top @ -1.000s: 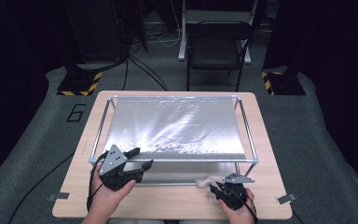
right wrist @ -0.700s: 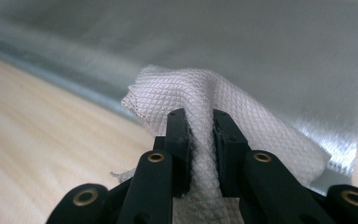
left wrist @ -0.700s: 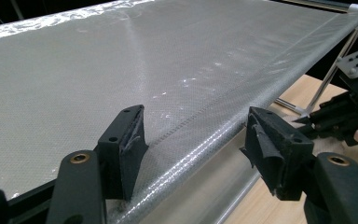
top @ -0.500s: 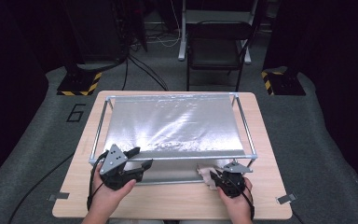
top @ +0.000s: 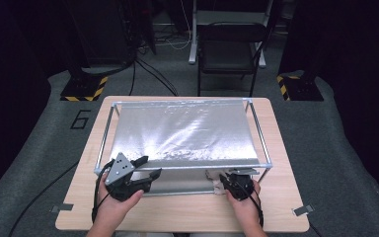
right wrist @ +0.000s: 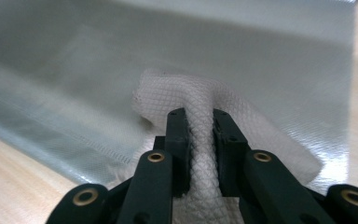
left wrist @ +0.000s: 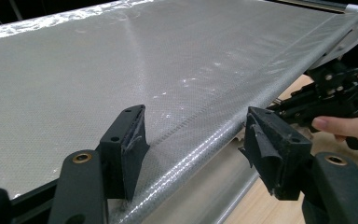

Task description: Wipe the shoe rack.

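Writing first: the one legible mark is a large "6" (top: 81, 119) on the grey floor mat (top: 39, 148) just off the bench's far-left corner. Near it, a yellow-and-black striped strip (top: 85, 97) edges a dark stand foot; a matching strip (top: 282, 85) sits off to the far right. No brand names can be made out on either tool.

Now the action. The right tongs (right wrist: 200, 122) are clamped on a white quilted cloth (right wrist: 205, 105), the fabric bunched into a ridge between the two black pads and spilling out past them on both sides. Their jaws have just been shifting, closing a little and easing back, with the cloth between them throughout. From the high view, the right tongs (top: 225, 177) sit at the near edge of the silvery sheet (top: 187, 131), the cloth (top: 215, 180) a pale bundle at their tip, low on the bench (top: 286, 207) under the front rail (top: 202, 167) of the metal frame.

The left tongs (left wrist: 193, 135) stand wide apart, one pad over the sheet's (left wrist: 121, 60) top surface, the other out beyond its rolled front edge, so that edge runs between them; neither pad presses it. In the high view the left tongs (top: 145, 167) hover at the frame's near-left corner, well apart from the cloth. In the left gripper view the other hand (left wrist: 349, 126) shows farther along the same edge.
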A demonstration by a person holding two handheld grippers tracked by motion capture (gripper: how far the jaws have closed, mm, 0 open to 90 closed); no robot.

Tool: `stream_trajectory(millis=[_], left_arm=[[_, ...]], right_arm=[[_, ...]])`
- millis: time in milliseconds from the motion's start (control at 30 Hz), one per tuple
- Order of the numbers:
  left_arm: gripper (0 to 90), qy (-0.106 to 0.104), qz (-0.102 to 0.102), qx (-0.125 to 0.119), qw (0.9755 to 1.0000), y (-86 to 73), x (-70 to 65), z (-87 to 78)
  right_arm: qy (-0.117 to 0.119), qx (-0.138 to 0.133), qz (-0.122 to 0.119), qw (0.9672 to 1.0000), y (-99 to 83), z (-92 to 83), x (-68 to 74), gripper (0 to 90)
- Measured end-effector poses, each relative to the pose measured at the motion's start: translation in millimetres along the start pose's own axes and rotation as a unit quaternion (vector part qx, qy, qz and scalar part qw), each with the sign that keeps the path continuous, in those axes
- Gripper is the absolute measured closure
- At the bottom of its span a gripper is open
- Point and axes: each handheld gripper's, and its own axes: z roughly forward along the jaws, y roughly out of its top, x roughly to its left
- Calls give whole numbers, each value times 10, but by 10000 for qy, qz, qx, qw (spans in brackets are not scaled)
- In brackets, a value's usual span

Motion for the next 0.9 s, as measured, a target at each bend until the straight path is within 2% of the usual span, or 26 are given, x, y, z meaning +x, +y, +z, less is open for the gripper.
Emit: stream_trajectory(millis=[100, 200, 233, 267, 300, 333, 367, 400, 433, 467, 533, 567, 600, 667, 700, 733, 800, 833, 867, 900], left_arm=[[386, 5, 13, -1, 10000, 3, -3, -5], [391, 12, 77, -12, 10000, 1, -6, -14], [405, 15, 101, -6, 9999, 1, -8, -21], [405, 1, 124, 12, 9999, 2, -4, -34], [404, 20, 120, 0, 9999, -2, -3, -45], [403, 14, 110, -14, 9999, -8, -1, -54], [402, -5, 121, 11, 9999, -10, 3, -69], [401, -4, 123, -19, 9999, -17, 2, -76], [401, -24, 127, 23, 9999, -18, 6, -92], [400, -13, 127, -8, 9999, -24, 5, -98], [399, 15, 140, 2, 9999, -29, 5, -116], [400, -6, 137, -5, 9999, -35, 11, -123], [401, -18, 112, -13, 9999, -39, 16, -124], [403, -29, 80, -21, 10000, -45, 22, -125], [403, -38, 55, -43, 10000, -49, 23, -120], [404, -32, 41, -55, 10000, -52, 22, -118], [403, -38, 35, -84, 10000, -61, 26, -117], [404, -39, 22, -98, 9999, -65, 27, -116], [403, -38, 21, -102, 9999, -68, 27, -117], [404, -48, 20, -89, 9999, -68, 28, -119]], right_arm=[[16, 207, 109, 9997, -19, 58, -26, 745], [73, 282, 156, 9995, -24, 60, -52, 742], [54, 320, 185, 9993, -33, 53, -60, 742], [-102, 277, 119, 9995, -48, 57, -71, 742], [132, 293, 138, 9994, -55, 32, -67, 742], [-20, 311, 97, 9995, -76, 23, -68, 742], [-38, 270, 69, 9996, -95, 6, -68, 744], [-27, 275, 200, 9994, -119, -18, -52, 745], [-45, 256, 101, 9996, -136, -40, -76, 746], [-39, 258, 220, 9994, -159, -60, -62, 746], [-82, 250, 208, 9994, -187, -108, -70, 746], [-171, 212, 65, 9996, -198, -126, -103, 745], [-68, 225, 183, 9996, -201, -164, -109, 742], [-48, 302, 650, 9974, -214, -202, -98, 739], [-163, 327, 673, 9971, -220, -194, -128, 737], [-147, 325, 707, 9969, -222, -190, -129, 731], [-243, 342, 662, 9969, -213, -172, -92, 725], [-274, 314, 562, 9975, -211, -154, -72, 723], [-262, 164, 506, 9982, -217, -121, -42, 723], [-322, 233, 295, 9988, -201, -100, -27, 721]])
